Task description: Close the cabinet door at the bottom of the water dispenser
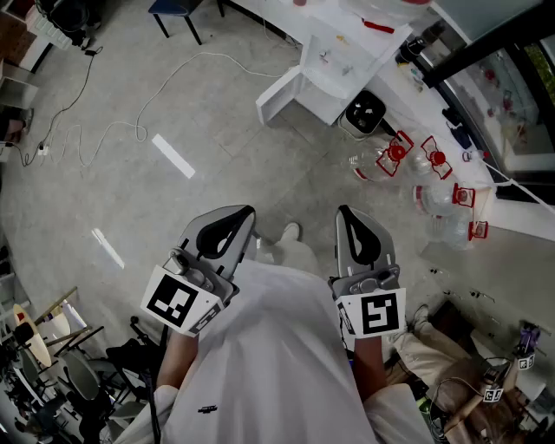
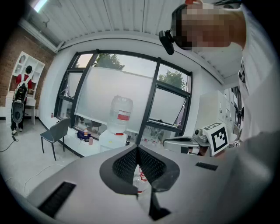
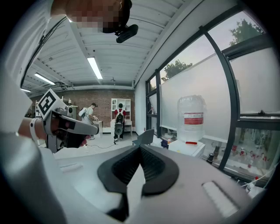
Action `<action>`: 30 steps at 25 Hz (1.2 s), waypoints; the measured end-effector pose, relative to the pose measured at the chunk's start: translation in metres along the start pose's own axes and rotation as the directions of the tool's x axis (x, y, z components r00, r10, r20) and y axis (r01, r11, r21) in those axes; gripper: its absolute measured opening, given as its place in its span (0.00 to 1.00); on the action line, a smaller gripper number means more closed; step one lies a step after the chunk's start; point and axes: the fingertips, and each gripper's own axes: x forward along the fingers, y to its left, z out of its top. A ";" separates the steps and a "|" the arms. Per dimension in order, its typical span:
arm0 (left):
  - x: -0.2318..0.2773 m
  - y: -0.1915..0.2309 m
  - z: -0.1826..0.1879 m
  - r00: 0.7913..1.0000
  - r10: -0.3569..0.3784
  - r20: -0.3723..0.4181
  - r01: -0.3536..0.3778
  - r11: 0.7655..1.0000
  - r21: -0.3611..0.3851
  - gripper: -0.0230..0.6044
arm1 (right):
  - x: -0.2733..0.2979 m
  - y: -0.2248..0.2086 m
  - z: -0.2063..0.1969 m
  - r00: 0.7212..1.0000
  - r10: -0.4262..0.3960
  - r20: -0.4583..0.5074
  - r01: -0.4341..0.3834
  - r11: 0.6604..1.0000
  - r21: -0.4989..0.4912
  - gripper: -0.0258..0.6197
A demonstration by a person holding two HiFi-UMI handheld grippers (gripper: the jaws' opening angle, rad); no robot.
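Observation:
The white water dispenser (image 1: 342, 56) stands far ahead by the window wall, and its bottom cabinet door (image 1: 279, 94) swings out to the left, open. Both grippers hover close to my body, well short of it. My left gripper (image 1: 247, 211) and right gripper (image 1: 344, 211) point forward, side by side, with nothing in them. In the left gripper view the jaws of the left gripper (image 2: 138, 148) meet at the tips, with the dispenser (image 2: 114, 136) and its bottle beyond. The right gripper (image 3: 140, 146) is shut too, and the dispenser (image 3: 189, 148) stands to its right.
Several empty water bottles (image 1: 416, 169) lie on the floor right of the dispenser, beside a black bin (image 1: 365, 111). A white cable (image 1: 113, 130) snakes across the grey floor at the left. A dark chair (image 1: 178, 10) stands far back. Clutter fills the near left corner (image 1: 52, 364).

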 end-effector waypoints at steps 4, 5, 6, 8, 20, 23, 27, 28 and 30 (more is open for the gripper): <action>-0.007 -0.011 0.005 1.000 -0.006 0.017 0.006 1.000 0.005 0.04 | -0.011 0.003 -0.001 1.000 -0.003 -0.001 0.003 1.000 -0.008 0.06; -0.008 -0.013 0.007 1.000 -0.003 0.017 0.003 1.000 0.007 0.04 | -0.014 0.004 0.001 1.000 0.000 0.000 0.000 1.000 -0.010 0.06; -0.009 -0.013 0.009 1.000 0.001 0.019 -0.001 1.000 0.010 0.04 | -0.015 0.005 0.004 1.000 0.003 0.001 -0.003 1.000 -0.011 0.06; -0.007 -0.014 0.013 1.000 0.011 0.028 -0.011 1.000 0.013 0.04 | -0.017 0.004 0.007 1.000 0.010 0.007 -0.010 1.000 -0.015 0.06; 0.012 -0.039 0.013 0.995 0.084 0.057 -0.085 0.996 0.020 0.04 | -0.037 -0.029 -0.005 0.997 0.046 0.055 -0.045 0.999 -0.020 0.06; 0.014 -0.039 0.009 0.993 0.102 0.054 -0.102 0.995 0.002 0.04 | -0.034 -0.035 -0.008 0.997 0.055 0.063 -0.054 0.998 -0.016 0.06; 0.022 -0.028 0.010 0.993 0.112 0.042 -0.112 0.994 -0.015 0.04 | -0.023 -0.043 -0.008 0.997 0.048 0.053 -0.048 0.999 0.000 0.06; 0.025 -0.024 0.011 0.993 0.113 0.041 -0.113 0.993 -0.017 0.04 | -0.019 -0.046 -0.009 0.998 0.044 0.048 -0.044 0.999 0.002 0.06; 0.032 -0.015 0.011 0.993 0.113 0.042 -0.112 0.993 -0.028 0.04 | -0.010 -0.050 -0.009 0.998 0.040 0.041 -0.040 0.999 0.002 0.06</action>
